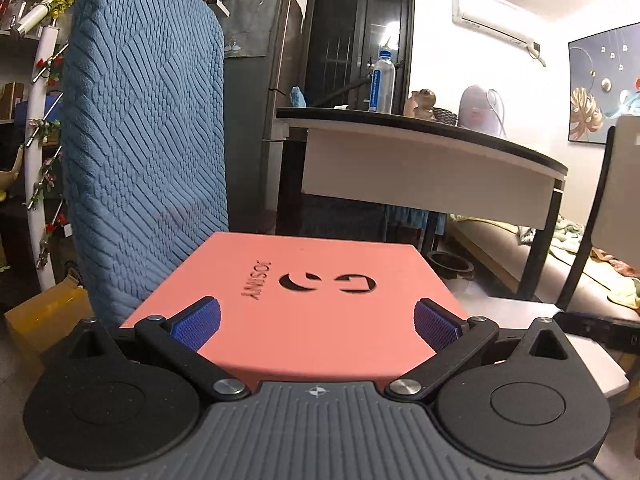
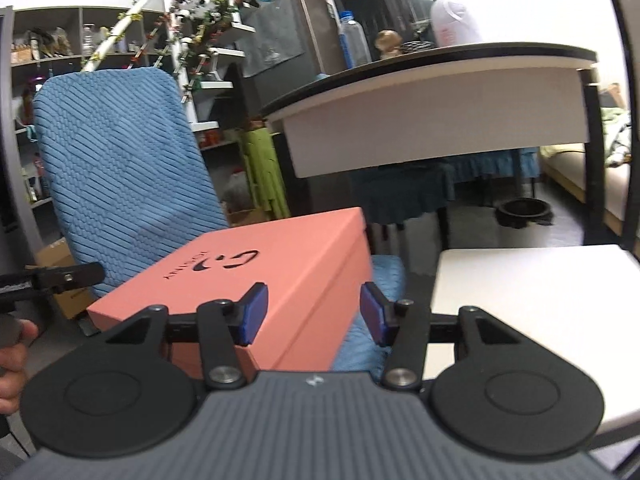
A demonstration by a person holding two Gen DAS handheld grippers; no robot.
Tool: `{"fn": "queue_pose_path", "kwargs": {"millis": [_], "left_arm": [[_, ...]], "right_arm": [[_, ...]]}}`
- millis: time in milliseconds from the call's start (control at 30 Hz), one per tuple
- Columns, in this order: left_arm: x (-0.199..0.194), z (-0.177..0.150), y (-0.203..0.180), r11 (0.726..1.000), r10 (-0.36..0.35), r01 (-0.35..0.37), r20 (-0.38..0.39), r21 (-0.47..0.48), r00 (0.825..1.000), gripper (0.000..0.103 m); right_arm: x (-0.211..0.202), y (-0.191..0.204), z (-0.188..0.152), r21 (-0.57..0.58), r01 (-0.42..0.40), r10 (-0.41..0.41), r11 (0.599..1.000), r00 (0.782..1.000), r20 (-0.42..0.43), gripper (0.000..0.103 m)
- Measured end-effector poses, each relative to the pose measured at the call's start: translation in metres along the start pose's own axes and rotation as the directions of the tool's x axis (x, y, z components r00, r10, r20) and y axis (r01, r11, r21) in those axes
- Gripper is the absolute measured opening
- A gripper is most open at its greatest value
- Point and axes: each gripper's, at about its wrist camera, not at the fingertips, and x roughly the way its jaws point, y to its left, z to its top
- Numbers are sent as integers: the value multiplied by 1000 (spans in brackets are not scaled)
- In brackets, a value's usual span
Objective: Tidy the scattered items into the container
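A salmon-pink box (image 1: 312, 300) with a closed lid and a dark cut-out logo lies on the seat of a blue fabric chair (image 1: 144, 140). My left gripper (image 1: 316, 326) hangs open just above the near part of the lid, its blue pads (image 1: 196, 322) spread wide. In the right wrist view the same pink box (image 2: 248, 280) shows from its corner. My right gripper (image 2: 314, 314) is open, with the box's near corner between its fingers and no pad touching it. No loose items show in either view.
A small white table (image 2: 540, 300) stands right of the chair. Behind is a black-topped desk (image 1: 420, 140) with a water bottle (image 1: 383, 82). A black bowl (image 1: 450, 266) sits on the floor. A cardboard box (image 1: 48, 320) and shelves are at the left. A hand (image 2: 12, 360) shows at the left edge.
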Motion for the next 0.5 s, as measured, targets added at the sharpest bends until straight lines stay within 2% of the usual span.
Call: {"fn": "queue_pose_path", "kwargs": {"millis": [100, 267, 500], "left_arm": [[-13, -8, -8, 1000, -21, 21, -13, 0, 1000, 103], [-32, -19, -29, 998, -33, 33, 4, 62, 999, 103], [-36, -26, -54, 988, -51, 46, 27, 146, 998, 103]], "right_arm": [[-16, -4, 1, 13, 37, -37, 999, 999, 3, 53], [-40, -3, -1, 16, 73, -73, 997, 997, 9, 53], [-76, 11, -13, -70, 125, -119, 990, 989, 88, 53]]}}
